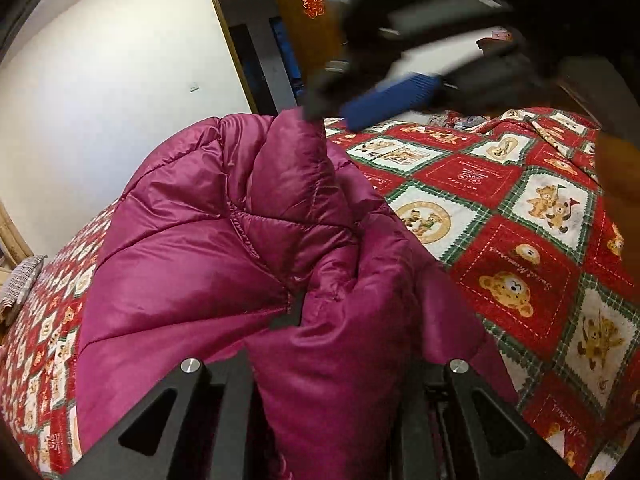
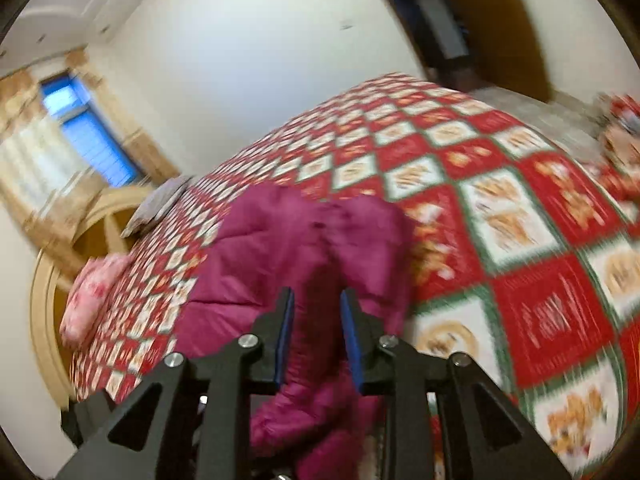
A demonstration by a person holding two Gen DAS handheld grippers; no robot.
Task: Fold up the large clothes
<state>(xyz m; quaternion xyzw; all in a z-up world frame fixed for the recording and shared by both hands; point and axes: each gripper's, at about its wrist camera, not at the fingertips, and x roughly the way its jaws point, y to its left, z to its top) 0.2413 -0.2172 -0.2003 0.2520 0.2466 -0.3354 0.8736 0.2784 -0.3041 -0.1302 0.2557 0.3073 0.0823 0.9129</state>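
Left and right wrist views of a quilted magenta down jacket [image 1: 208,240] lying bunched on a bed. The jacket's shell is glossy and smooth, sewn into puffy channels with visible stitch lines and a puckered seam; it rises in soft, rounded folds. The bedspread [image 1: 520,216] beneath it is a printed patchwork of red and cream squares edged in green plaid, bearing teddy-bear motifs. A pink floral pillow [image 2: 94,296] lies at the far edge of the bed beside a curved wooden headboard [image 2: 44,320].

Left tongs [image 1: 320,344]: black angular frame; its fingers are buried in a thick fold of the jacket, which bulges up between and over them. The jaws stand nearly closed, clamped on that fold.

Right tongs [image 2: 318,336]: black fingers faced with blue pads [image 2: 352,340]. The jaws are parted by a modest gap, with jacket fabric seen in that gap; the view is motion-blurred, and the pads do not appear to press on the cloth. In the left wrist view the same tool appears blurred above the jacket's raised peak, its tip at the fabric's top edge.
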